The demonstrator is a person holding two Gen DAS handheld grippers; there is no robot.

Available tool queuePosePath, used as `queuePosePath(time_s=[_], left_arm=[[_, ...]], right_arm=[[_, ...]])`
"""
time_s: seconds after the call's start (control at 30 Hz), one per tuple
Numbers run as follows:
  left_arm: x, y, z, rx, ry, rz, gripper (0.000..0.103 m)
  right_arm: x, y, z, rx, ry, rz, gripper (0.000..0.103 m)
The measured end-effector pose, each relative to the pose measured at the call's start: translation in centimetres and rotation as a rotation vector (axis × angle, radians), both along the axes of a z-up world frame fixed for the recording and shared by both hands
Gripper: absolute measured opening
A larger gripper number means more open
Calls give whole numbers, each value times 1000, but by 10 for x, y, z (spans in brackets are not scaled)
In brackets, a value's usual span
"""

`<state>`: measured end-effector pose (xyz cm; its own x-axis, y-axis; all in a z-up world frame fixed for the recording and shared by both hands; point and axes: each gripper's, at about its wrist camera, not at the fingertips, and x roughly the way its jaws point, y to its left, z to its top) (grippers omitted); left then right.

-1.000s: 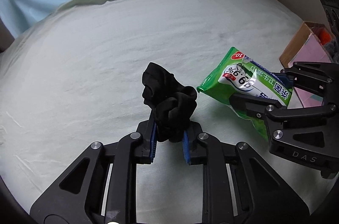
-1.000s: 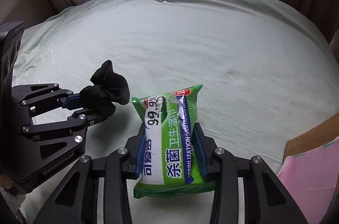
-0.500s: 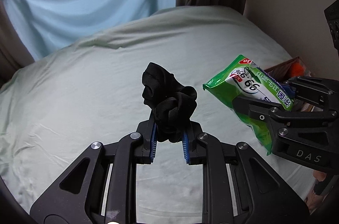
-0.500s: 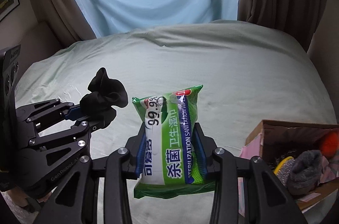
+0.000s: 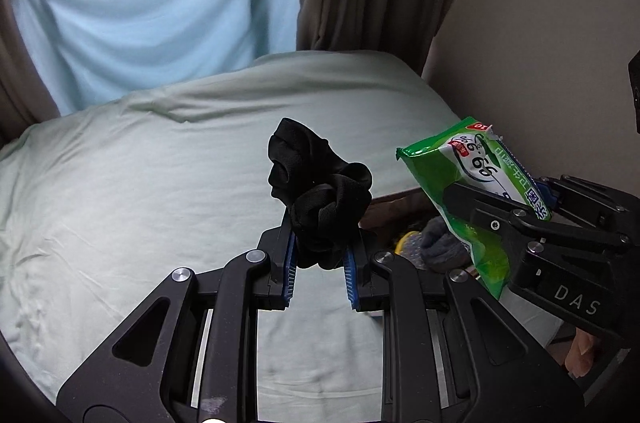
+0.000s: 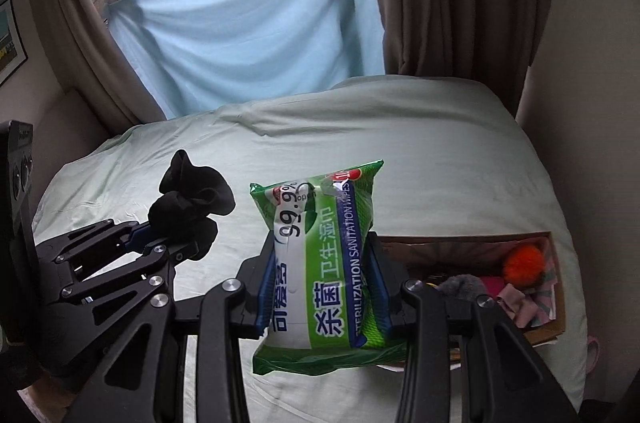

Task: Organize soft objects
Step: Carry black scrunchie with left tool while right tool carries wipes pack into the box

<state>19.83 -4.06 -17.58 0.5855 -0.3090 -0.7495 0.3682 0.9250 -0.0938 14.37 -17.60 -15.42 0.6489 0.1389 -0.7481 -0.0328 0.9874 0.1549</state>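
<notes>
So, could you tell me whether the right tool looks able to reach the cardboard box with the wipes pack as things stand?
Probably yes: the box sits open-topped just right of the right tool, nothing between them.

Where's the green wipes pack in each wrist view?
Left wrist: green wipes pack at right edge, clamped in the right gripper.
Right wrist: centre foreground, between that gripper's blue pads.
Shared landmark: black sock bundle held by the left gripper.

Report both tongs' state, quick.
Left tongs: shut on the bunched black fabric sock.
Right tongs: shut on the green plastic pack of sanitation wipes.
</notes>
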Motion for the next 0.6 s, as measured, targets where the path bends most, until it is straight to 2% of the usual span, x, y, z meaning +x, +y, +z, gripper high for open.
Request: queuePosePath(time_s=[0.13, 0.27, 0.43, 0.6], left_arm=[[-2, -41, 1, -25, 29, 15, 17], [1, -81, -11, -42, 66, 33, 17], [12, -120, -39, -57, 151, 64, 17], [28, -145, -77, -51, 268, 88, 17]], right_arm=[[-2, -46, 5, -11, 21, -27, 37], [-1, -86, 4, -27, 52, -37, 37], [3, -134, -13, -31, 113, -37, 37], [13, -173, -45, 0, 215, -50, 37]])
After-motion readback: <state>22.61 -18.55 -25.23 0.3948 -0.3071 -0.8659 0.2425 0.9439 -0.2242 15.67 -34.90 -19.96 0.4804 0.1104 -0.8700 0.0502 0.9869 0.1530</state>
